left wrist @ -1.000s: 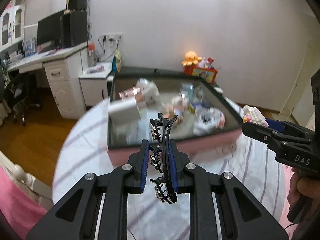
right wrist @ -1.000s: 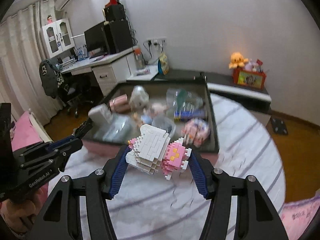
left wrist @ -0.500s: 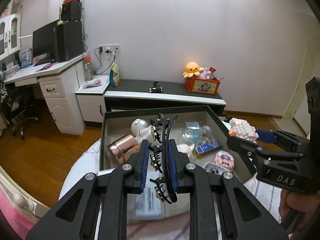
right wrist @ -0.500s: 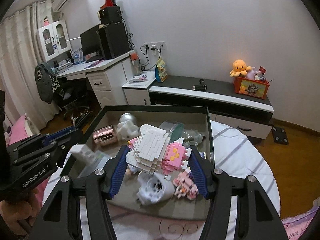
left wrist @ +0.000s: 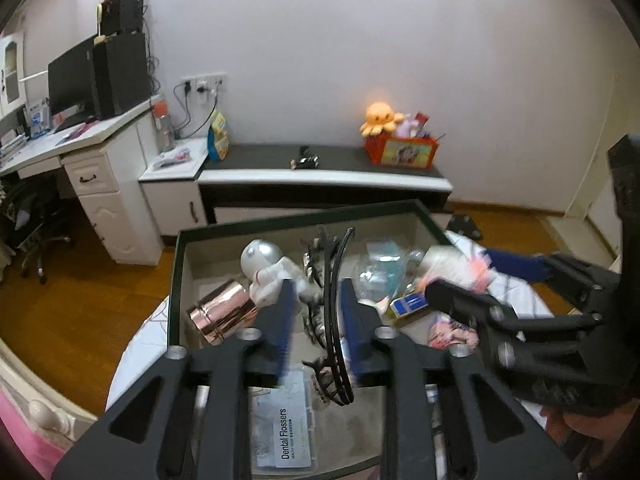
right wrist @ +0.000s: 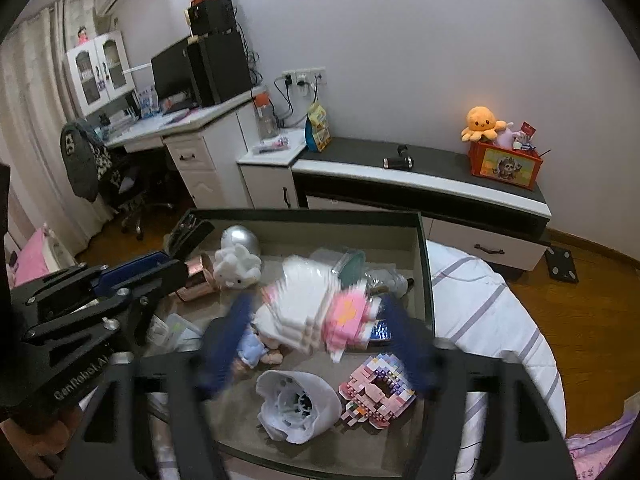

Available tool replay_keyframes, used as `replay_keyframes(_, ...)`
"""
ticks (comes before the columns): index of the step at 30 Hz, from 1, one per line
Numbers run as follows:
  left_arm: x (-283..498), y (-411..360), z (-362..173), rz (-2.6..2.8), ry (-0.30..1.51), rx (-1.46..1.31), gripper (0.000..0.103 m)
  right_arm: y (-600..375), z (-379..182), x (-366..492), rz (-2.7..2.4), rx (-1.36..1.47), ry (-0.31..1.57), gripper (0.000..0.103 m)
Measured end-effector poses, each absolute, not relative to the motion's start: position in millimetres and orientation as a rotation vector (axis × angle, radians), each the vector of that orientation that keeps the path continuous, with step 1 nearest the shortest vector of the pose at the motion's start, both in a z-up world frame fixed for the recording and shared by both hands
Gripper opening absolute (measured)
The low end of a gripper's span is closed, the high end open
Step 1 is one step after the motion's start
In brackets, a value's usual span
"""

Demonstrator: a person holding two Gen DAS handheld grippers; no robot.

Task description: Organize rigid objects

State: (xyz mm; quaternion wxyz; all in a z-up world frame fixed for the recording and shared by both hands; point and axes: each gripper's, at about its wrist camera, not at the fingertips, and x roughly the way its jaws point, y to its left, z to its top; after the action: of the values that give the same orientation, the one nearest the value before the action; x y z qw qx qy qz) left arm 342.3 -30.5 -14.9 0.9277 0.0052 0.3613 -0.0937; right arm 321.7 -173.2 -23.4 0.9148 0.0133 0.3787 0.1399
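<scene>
Both claws are seen spread apart above a dark-rimmed tray [right wrist: 425,264] that is set on a striped cloth [right wrist: 492,312]. On the left gripper [left wrist: 316,316], a gap is seen between each blue pad and a black hair clip [left wrist: 334,320], which is caught standing upright between the pads, over the tray. On the right gripper [right wrist: 320,340], the blue pads are also held wide, and a white and pink block figure [right wrist: 316,312] is shown blurred between them, clear of both pads, just above the tray's contents.

Inside the tray a copper-coloured cup [left wrist: 224,314] is laid on its side at the left, with a silver and white toy [left wrist: 268,266] beside it. A packet marked "Dental Flossers" [left wrist: 286,432] is seen near the front edge. A white ridged object [right wrist: 296,404] and a flat pink block piece [right wrist: 376,392] are laid at the front right.

Behind the tray, a low dark cabinet [right wrist: 420,176] is placed against the wall, with an orange plush octopus [right wrist: 482,122] on a red box.
</scene>
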Motion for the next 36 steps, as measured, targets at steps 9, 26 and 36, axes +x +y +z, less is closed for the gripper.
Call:
replay_keyframes(9, 299.9, -4.8, 8.4, -0.094, 0.632, -0.018, 0.103, -198.8, -7.7, 293.0, 0.190, 0.127, 0.704, 0.103)
replay_keyframes(26, 170.8, 6.9, 70.9, -0.063, 0.486, -0.036, 0.103, -207.8, 52.8, 166.5, 0.194, 0.170, 0.535, 0.103)
replay_keyframes(36, 100.0, 7.0, 83.5, -0.060, 0.442, -0.037, 0.103, -200.7, 63.9, 95.3, 0.205, 0.159, 0.480, 0.103)
